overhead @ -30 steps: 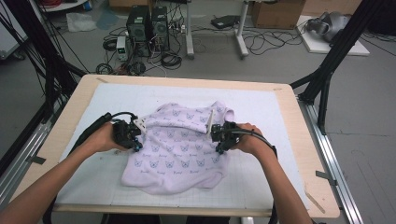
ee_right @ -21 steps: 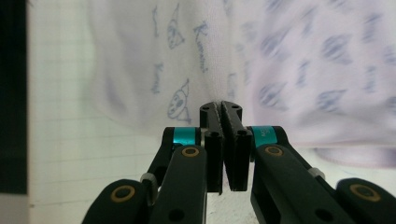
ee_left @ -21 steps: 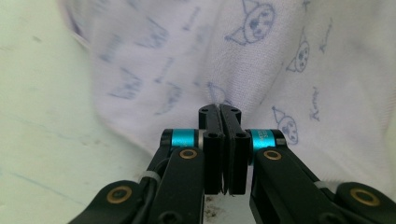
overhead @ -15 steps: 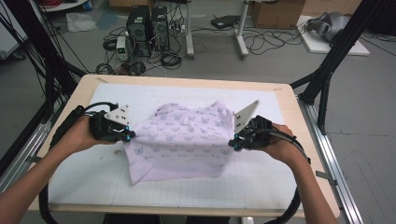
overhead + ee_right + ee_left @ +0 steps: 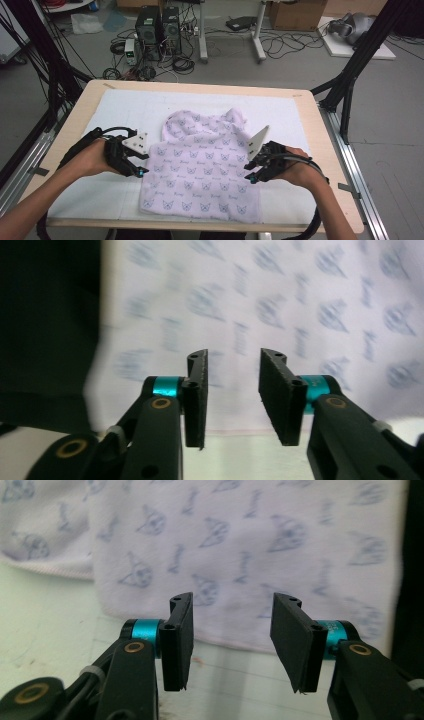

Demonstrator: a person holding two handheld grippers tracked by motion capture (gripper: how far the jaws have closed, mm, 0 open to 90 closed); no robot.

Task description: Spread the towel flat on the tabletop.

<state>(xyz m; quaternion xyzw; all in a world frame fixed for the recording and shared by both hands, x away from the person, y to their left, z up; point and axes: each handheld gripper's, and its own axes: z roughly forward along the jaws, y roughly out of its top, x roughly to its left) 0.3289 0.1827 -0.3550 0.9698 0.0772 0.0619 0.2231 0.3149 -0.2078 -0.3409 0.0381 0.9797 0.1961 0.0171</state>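
Observation:
A pale lilac cloth [image 5: 205, 165] printed with small blue figures lies spread on the white mat, its far end bunched. My left gripper [image 5: 140, 169] is at the cloth's left edge. My right gripper [image 5: 249, 174] hovers over its right part. In the left gripper view the left gripper [image 5: 233, 600] has nothing between its black jaws; the cloth's hem [image 5: 250, 545] lies just beyond them. The right gripper [image 5: 235, 354] likewise stands apart over the cloth [image 5: 280, 300] with an empty gap. Both pairs of jaws have just been opening, and both are open.
The white mat [image 5: 125, 107] covers most of a wooden table [image 5: 320, 150]. Black frame struts [image 5: 350, 75] rise at both sides. Computer towers [image 5: 157, 25] and cables sit on the floor beyond the far edge.
Both grippers moved outward from the cloth's middle, pulling it wider and flatter, then let go of it. Their jaws, shut before, now stand apart.

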